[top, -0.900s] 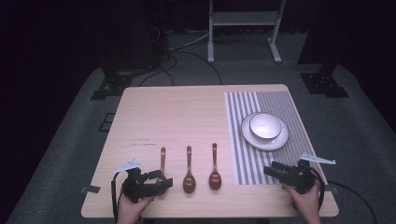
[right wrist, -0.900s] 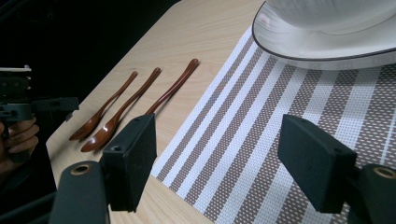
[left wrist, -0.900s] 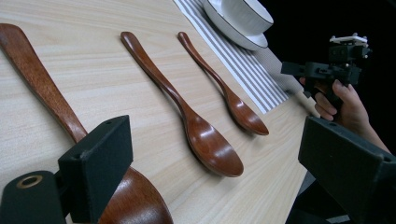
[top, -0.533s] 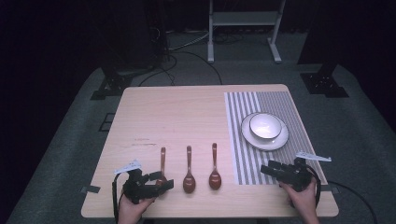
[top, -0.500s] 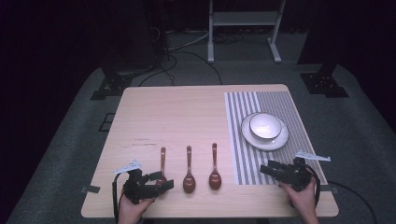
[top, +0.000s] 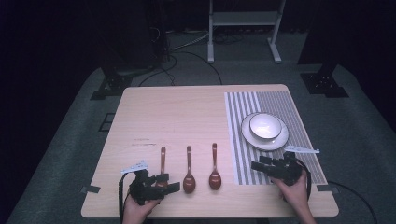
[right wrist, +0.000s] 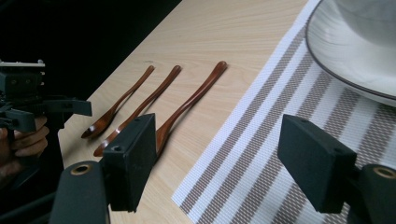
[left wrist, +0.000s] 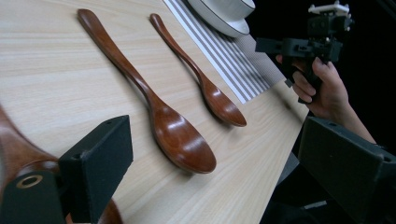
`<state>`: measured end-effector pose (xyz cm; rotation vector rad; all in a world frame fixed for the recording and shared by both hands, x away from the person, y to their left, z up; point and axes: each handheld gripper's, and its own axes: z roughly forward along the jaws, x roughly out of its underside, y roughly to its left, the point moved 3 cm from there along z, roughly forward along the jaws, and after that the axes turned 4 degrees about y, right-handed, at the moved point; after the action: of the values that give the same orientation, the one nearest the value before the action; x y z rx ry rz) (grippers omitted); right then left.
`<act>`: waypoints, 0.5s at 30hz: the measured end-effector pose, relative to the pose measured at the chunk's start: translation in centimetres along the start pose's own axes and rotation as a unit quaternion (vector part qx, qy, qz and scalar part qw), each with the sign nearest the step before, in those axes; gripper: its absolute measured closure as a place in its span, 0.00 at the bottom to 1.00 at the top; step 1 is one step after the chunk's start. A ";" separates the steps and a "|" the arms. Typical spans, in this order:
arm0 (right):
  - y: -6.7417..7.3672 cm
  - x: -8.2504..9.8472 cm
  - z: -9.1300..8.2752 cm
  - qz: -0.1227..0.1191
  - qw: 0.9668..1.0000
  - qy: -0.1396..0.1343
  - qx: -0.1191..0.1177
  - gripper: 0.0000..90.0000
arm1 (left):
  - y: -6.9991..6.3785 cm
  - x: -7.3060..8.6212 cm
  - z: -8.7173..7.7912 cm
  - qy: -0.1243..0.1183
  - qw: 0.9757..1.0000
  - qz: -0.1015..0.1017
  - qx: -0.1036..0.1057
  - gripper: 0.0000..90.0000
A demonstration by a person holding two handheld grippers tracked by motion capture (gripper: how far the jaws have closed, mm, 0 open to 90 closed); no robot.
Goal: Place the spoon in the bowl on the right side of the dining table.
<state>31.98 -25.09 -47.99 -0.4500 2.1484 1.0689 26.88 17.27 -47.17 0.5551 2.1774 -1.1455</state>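
A person sits at a wooden table (top: 187, 116) with a two-jaw gripper in each hand. Three brown wooden spoons lie side by side near the front edge, handles pointing away from the person. To the right, a striped placemat (top: 243, 140) carries a white plate (top: 247, 135) with a bowl (top: 265, 125) on it.

The left gripper (top: 170, 182) rests low at the front left, jaws spread wide and holding nothing. The left spoon (top: 162, 161) lies just beside its tips, with the spoon's bowl end partly hidden under the gripper. The middle spoon (top: 188, 175) and right spoon (top: 215, 172) lie a little further right.

The right gripper (top: 257, 166) hovers over the placemat's front part, jaws spread and empty, pointing left toward the spoons, near the right spoon but apart from it.

This looks like the approach before any pick-up. Probably the next move calls for one gripper to line its jaws across a spoon handle and close; from the left gripper view it is hard to tell whether a jaw already touches the left spoon.
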 end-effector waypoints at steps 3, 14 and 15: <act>0.5 -0.4 0.7 -0.007 1.000 0.008 -0.005 0.30 | -0.3 0.0 0.5 0.007 1.000 -0.002 0.006 0.10; 0.9 -0.9 1.6 -0.009 1.000 0.018 -0.008 0.30 | -1.4 0.0 2.3 0.033 0.999 -0.008 0.028 0.10; 0.9 -1.0 1.7 -0.010 1.000 0.019 -0.009 0.30 | -1.6 0.0 2.5 0.038 0.999 -0.006 0.032 0.10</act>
<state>32.86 -23.23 -47.52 -0.5032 2.1648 1.0771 26.73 14.36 -47.32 0.6252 2.2170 -1.2228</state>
